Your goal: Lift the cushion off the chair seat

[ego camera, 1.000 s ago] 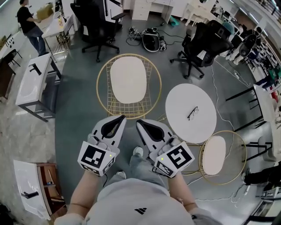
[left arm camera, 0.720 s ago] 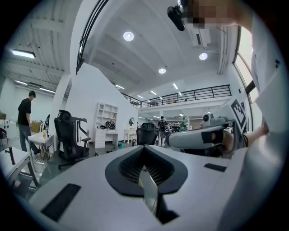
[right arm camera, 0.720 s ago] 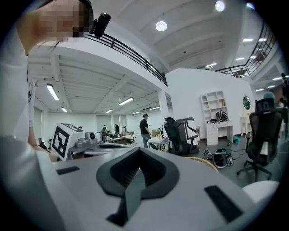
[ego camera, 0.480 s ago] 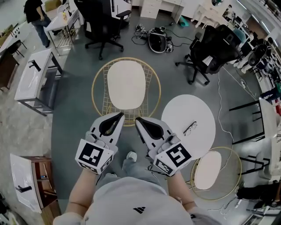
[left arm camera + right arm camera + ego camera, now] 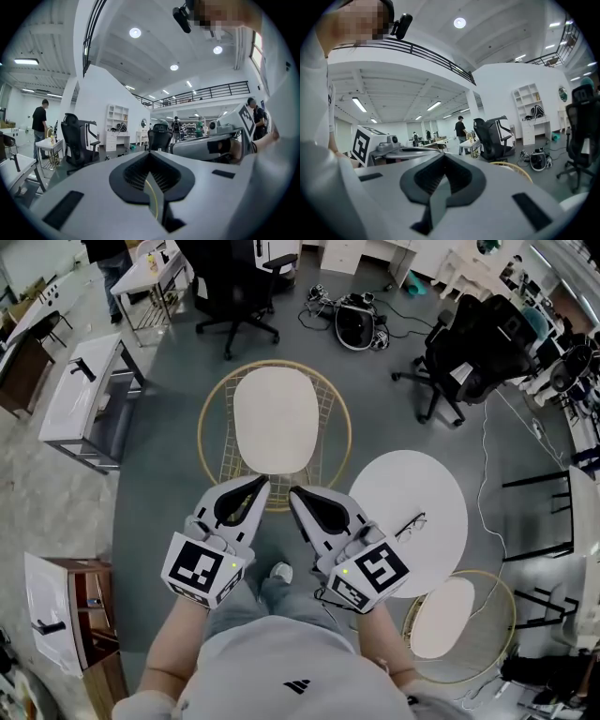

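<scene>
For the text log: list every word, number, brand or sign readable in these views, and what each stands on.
No readable words or numbers in any view.
Left marker cube: a black-and-white square pattern, no letters.
Right marker cube: the same kind of pattern, no letters.
Shirt logo: a small dark emblem, no wording with it.

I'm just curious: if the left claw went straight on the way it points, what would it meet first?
Probably the gold wire chair, near its front rim just ahead of the shut left claw; height is unclear, so it might pass over the cushion.
</scene>
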A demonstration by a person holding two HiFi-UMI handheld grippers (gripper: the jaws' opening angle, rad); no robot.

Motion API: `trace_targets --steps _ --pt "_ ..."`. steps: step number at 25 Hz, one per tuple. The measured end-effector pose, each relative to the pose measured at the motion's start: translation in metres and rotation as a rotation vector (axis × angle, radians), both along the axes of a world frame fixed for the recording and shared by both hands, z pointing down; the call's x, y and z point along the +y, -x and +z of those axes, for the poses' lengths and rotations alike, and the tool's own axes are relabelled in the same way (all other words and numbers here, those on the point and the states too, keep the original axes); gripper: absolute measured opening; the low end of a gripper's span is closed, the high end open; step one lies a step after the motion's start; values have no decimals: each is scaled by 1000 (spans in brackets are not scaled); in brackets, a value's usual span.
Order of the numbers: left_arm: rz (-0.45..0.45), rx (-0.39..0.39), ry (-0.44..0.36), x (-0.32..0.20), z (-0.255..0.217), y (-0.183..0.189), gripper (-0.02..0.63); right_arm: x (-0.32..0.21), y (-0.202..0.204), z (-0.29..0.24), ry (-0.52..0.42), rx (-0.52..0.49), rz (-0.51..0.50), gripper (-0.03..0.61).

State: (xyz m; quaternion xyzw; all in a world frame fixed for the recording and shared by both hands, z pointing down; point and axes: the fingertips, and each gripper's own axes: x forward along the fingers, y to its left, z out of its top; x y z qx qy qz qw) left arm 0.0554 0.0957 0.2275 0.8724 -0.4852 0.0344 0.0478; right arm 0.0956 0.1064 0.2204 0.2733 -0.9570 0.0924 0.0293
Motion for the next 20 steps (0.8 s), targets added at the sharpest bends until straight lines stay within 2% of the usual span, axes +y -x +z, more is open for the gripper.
trace_targets --steps 11,20 --pt "35 0 5 -34 11 6 11 -34 4 9 10 1 49 8" --pt "110 5 24 -73 15 35 11 -73 31 11 29 11 133 8"
